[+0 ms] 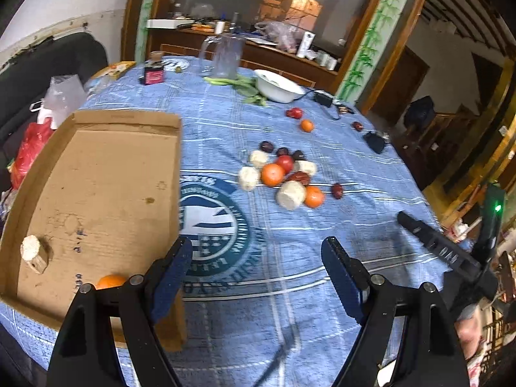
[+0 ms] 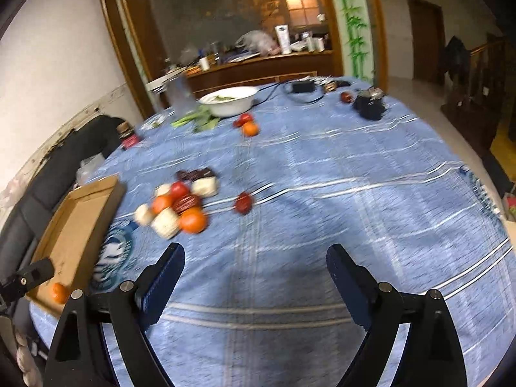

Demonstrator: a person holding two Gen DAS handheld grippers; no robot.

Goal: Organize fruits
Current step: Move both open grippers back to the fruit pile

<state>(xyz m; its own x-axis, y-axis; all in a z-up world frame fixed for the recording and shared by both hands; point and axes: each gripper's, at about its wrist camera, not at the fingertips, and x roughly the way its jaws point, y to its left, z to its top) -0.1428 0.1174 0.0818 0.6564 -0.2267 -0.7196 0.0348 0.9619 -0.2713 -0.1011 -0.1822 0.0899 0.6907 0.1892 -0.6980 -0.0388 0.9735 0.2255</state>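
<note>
Left wrist view: our left gripper (image 1: 258, 259) is spread wide and empty, cardboard tray (image 1: 96, 167) at its left finger. The fruit pile (image 1: 280, 174) lies beyond the tray's right wall, ahead. Right gripper (image 2: 256, 266), also wide and empty, looks nearer the pile, we judge.

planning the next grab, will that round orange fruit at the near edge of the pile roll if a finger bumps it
The round orange fruit looks smooth and ball-shaped, so a nudge would probably send it rolling across the flat blue tablecloth. The pale lumpy white piece touching it may block it on that side. It probably holds firm in a grip.
</note>
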